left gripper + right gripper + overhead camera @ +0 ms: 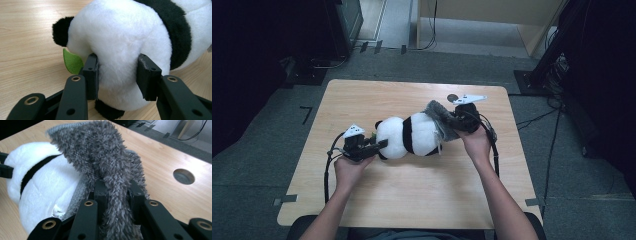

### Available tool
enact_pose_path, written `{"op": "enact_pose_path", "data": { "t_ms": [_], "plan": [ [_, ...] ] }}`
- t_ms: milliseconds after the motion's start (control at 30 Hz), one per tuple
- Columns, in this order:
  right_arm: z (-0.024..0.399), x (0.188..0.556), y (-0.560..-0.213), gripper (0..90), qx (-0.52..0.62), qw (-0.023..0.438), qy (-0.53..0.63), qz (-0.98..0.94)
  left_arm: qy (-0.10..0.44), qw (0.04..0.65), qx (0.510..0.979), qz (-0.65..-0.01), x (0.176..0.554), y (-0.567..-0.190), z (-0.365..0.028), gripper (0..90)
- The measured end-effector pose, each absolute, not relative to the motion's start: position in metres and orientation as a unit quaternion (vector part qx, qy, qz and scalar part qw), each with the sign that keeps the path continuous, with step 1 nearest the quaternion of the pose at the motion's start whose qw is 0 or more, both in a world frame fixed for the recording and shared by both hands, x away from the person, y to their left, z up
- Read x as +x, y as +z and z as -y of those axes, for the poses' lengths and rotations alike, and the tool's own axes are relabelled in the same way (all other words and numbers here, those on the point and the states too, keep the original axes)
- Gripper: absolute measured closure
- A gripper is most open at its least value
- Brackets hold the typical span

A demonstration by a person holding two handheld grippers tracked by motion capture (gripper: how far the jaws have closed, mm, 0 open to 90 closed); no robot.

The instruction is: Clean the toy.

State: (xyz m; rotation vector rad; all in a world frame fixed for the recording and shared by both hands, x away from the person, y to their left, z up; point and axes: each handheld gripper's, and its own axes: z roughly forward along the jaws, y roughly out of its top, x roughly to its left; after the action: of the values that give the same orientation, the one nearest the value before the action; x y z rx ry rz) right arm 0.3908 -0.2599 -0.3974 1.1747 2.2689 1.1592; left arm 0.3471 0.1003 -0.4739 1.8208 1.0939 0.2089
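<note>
The panda plush (408, 136) lies on its side near the middle of the wooden tabletop (412, 195), and everything here is placed against it. Nearest the person, the two forearms come up from the tabletop's near edge, one toward each end of the panda. The left claw (379, 145) sits at the panda's head end, its jaws pressed into the white fur of the head from both sides, pinching it; in the left gripper view the fingers (91, 75) dent the plush, with a black ear (60, 31) and a small green felt leaf (72, 61) just beside the left-hand jaw. The right claw (452, 122) is at the panda's far end, closed tight on a fold of shaggy grey fabric (110, 170) that drapes over the panda's white rump. Beyond the panda, past the right claw, a round hole (183, 176) is cut into the tabletop near its far edge.
</note>
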Motion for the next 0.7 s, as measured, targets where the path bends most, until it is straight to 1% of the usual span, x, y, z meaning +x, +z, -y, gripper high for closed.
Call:
{"op": "enact_pose_path", "data": {
  "t_ms": [133,300,433,700],
  "plan": [
    [0.254,0.391,-0.404,74.8,0.417,0.154,0.404,-0.799,0.088,0.479,0.75,-0.448,0.347,-0.474,-0.1,58.1],
    [0.251,0.39,-0.415,75.0,0.411,0.155,0.419,-0.795,0.091,0.475,0.752,-0.448,0.347,-0.475,-0.099,58.1],
    [0.255,0.391,-0.42,74.5,0.43,0.126,0.439,-0.779,0.094,0.475,0.752,-0.448,0.347,-0.475,-0.099,58.1],
    [0.257,0.389,-0.433,71.0,0.43,0.133,0.464,-0.763,0.095,0.474,0.751,-0.449,0.347,-0.476,-0.098,58.2]
  ]
}}
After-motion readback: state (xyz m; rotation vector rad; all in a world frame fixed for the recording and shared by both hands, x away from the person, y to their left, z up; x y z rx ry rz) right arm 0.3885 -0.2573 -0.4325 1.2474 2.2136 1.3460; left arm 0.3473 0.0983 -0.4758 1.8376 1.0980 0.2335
